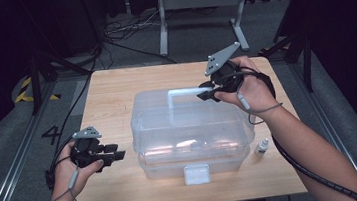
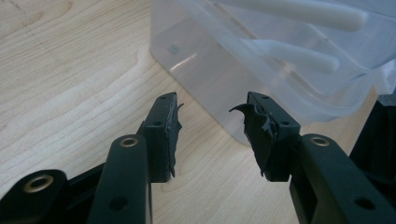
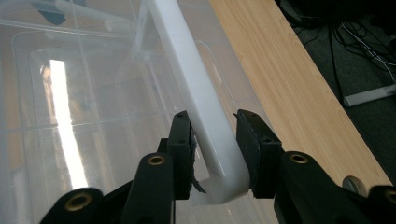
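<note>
My left forearm comes in low at the near left corner of the light wooden table [image 1: 115,87], palm wrapped around the left hand-held gripper [image 1: 117,154], which lies level and points right toward the clear plastic storage box [image 1: 194,146]. Its jaws stand apart with nothing between them, just short of the box's near left corner. Farther off, my right forearm reaches up the right side, wrist bent inward, and the right hand-held gripper [image 3: 214,140] straddles the white plastic carry handle [image 3: 196,88] on the box lid; I cannot tell whether its pads press on it.
</note>
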Tool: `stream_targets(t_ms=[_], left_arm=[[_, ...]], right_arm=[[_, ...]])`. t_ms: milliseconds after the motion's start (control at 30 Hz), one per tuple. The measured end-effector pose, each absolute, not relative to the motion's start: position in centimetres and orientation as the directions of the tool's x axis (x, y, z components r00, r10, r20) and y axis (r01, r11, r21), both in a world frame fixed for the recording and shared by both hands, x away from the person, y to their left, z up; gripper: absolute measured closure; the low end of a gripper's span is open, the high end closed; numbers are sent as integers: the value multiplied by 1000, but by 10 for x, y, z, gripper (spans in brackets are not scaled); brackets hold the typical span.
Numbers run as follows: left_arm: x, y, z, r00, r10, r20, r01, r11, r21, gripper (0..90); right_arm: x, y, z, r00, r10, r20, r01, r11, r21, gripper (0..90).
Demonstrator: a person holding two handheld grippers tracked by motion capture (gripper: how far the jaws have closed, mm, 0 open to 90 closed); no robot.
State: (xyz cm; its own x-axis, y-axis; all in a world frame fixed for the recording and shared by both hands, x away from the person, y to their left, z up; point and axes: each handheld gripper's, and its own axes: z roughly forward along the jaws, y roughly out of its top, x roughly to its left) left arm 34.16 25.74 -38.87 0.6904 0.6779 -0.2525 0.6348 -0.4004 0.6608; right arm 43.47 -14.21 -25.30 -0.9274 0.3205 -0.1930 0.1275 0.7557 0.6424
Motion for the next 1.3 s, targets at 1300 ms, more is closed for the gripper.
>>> stream_targets(t_ms=[1300], left_arm=[[322, 233, -349, 790, 573, -218, 472, -342, 812, 682]], right_arm=[[484, -142, -241, -907, 404, -115, 235, 716, 658, 652]])
